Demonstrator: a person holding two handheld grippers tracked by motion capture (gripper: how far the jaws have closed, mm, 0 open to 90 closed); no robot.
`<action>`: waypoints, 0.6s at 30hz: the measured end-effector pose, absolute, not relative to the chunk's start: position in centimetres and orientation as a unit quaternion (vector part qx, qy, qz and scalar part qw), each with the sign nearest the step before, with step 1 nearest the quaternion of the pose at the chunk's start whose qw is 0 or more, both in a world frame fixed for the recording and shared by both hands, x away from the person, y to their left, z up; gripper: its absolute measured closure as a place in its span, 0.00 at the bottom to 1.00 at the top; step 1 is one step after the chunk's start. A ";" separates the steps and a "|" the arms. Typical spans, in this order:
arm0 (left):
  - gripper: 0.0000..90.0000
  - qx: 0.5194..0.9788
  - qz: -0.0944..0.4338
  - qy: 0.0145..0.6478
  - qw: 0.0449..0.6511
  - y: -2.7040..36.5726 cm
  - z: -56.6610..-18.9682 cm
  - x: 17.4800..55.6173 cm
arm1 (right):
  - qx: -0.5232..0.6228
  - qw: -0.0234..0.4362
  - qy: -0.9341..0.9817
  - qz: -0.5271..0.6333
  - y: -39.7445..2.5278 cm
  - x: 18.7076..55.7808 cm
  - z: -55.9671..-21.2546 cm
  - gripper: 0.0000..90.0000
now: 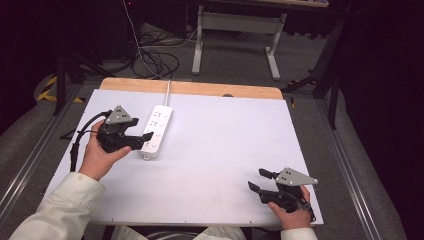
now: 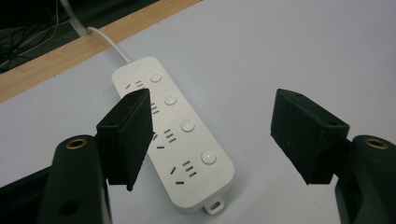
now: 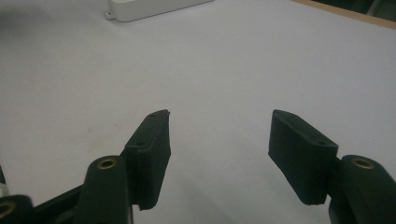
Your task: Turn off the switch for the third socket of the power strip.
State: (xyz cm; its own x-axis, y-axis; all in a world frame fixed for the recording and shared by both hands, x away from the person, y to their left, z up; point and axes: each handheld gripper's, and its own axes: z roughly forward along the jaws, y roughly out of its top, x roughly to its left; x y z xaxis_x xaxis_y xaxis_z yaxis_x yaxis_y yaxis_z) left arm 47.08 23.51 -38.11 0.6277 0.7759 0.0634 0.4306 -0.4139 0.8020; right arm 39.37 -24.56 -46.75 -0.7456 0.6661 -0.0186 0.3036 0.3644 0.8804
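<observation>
The table (image 1: 210, 165) carries a white power strip (image 1: 156, 131) on its left half, cord (image 1: 167, 90) running off the far edge. The left gripper (image 1: 145, 136) stands at the strip's near left side with jaws apart, one pad (image 2: 130, 135) over the socket face. The right gripper (image 1: 260, 181) rests near the front right corner, jaws apart, holding nothing.

Risks: closing from here could pinch one edge only, so the strip pivots or slides; the cord could drag against a lift; a pad could press a switch button (image 2: 187, 125).

Unclear: whether the pad touches the strip; where the cord ends.
</observation>
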 end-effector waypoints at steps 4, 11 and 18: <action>0.38 0.812 0.227 0.374 0.387 23.2 -38.6 47.7 | 0.301 0.190 0.804 0.477 -24.6 39.4 -46.7 0.44; 0.53 0.812 0.241 0.373 0.378 22.9 -39.3 48.5 | 0.299 0.190 0.805 0.477 -24.5 39.4 -46.8 0.44; 0.80 0.800 0.233 0.385 0.397 22.7 -40.0 49.5 | 0.299 0.189 0.804 0.478 -24.5 39.4 -46.7 0.43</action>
